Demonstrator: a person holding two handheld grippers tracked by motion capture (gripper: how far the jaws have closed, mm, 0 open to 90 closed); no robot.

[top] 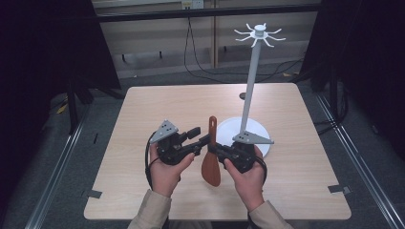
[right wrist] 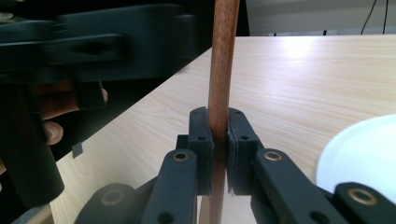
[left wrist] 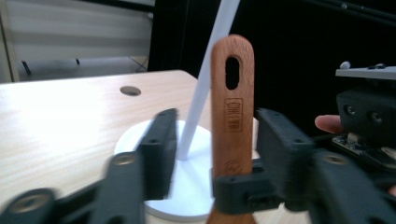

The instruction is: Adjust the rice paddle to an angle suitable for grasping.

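1. Grasp status: the right gripper (right wrist: 218, 140) is clamped on the handle of the reddish-brown wooden spatula (top: 211, 157), jaws pressed against both sides of the shaft. The spatula is held upright above the light wooden table (top: 143, 119), blade down, between the two hands.
2. The left gripper (left wrist: 210, 154) is released; its jaws stand apart on either side of the handle without contact.
3. Remaining work, as a judgement: the spatula is not yet hung. The hanging slot must be brought up to a hook of the white pole stand with round base and spoked top (top: 248, 95), which stands just beside the right hand.
4. View differences: the left gripper view shows the slot and stamped mark on the handle. The high view shows the hook crown and blade. The right gripper view shows jaw contact closely.
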